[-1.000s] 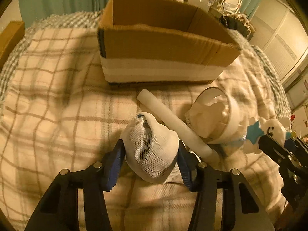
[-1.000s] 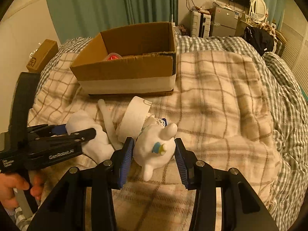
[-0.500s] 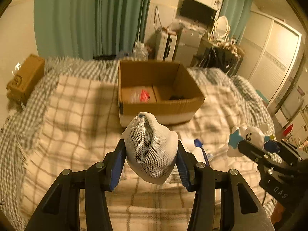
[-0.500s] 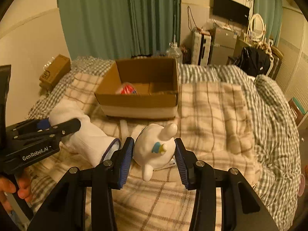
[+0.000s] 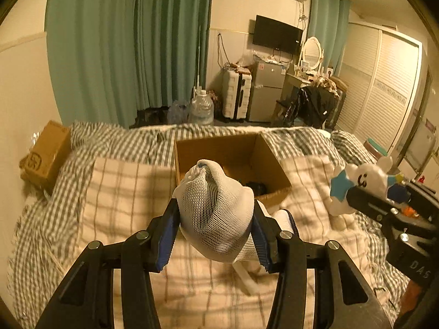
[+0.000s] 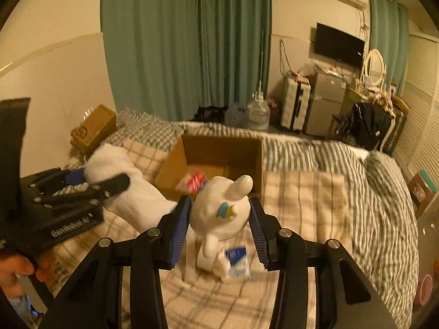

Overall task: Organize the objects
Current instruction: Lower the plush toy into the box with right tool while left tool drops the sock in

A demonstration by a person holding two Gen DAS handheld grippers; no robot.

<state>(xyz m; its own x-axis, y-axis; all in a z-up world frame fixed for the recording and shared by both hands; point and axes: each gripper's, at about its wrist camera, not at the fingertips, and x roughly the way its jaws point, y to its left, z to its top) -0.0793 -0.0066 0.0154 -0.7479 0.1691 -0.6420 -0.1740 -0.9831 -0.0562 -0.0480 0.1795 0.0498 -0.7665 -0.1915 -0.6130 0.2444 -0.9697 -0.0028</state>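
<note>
My left gripper [image 5: 215, 233] is shut on a white knitted sock [image 5: 216, 213] and holds it high above the bed, in front of the open cardboard box [image 5: 271, 161]. The sock also shows in the right wrist view [image 6: 129, 192], hanging from the left gripper [image 6: 90, 186]. My right gripper [image 6: 219, 226] is shut on a white toy figure [image 6: 222, 213] with a blue and yellow mark, also held high. The toy shows at the right of the left wrist view [image 5: 362, 181]. The box [image 6: 175, 164] holds a red-and-white packet [image 6: 196, 181].
A plaid blanket [image 5: 123, 192] covers the bed. A white tube and a blue-labelled item [image 6: 237, 257] lie on it below the toy. A small brown box [image 5: 46, 153] sits at the bed's left edge. Beyond the bed stand a suitcase [image 5: 236, 96] and water bottles [image 5: 201, 108].
Both grippers have risen well above the bed with the sock and the toy in them. The box now lies farther below and its inside shows.
</note>
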